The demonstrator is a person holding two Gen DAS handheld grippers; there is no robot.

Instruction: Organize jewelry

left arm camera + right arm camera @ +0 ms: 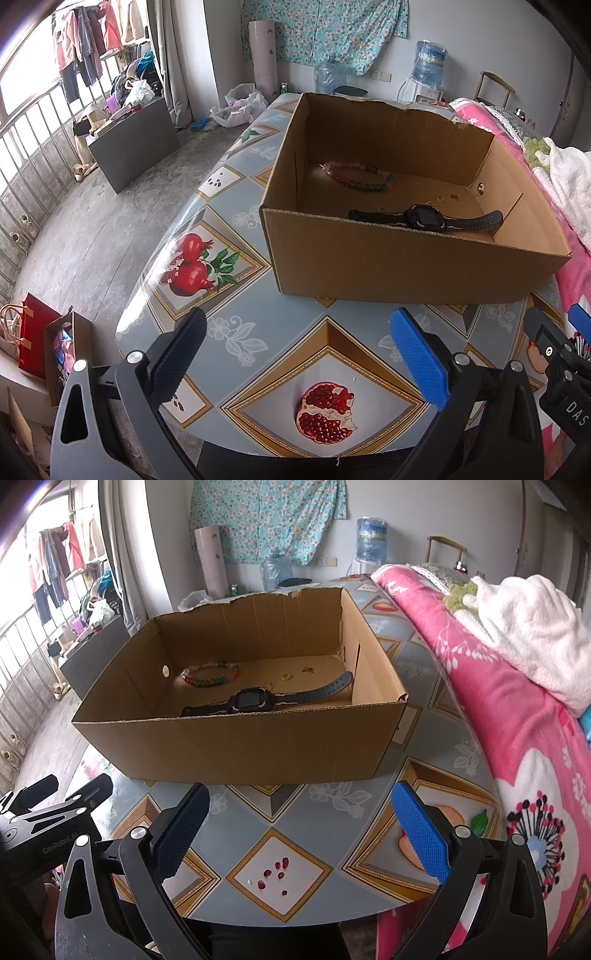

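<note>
- On the glossy tablecloth, printed with pomegranates in gold-edged diamond frames, sits an open cardboard box of plain brown corrugated board, its back rim torn ragged.
- Inside the box lies a bead bracelet of round, shiny beads in red, pink and green, curled into a flattened loop near the back wall.
- Nearer the front wall rests a dark watch with a squarish face and a ribbed rubbery strap laid out flat; one strap end curls up against the side wall.
- Between bracelet and watch are a few tiny gold-coloured pieces, too small to tell apart surely; one looks like a ring.
- Both tools hover over the bare cloth in front of the box, touching nothing: the left gripper has its two textured blue pads spread wide, and the right gripper is likewise spread, with nothing between the pads.
- Only the right wrist view shows the round hole in the box's left wall and the full sweep of the pink floral quilt with a white fleecy blanket on it.
- Only the left wrist view shows the red paper bag on the floor.
</note>
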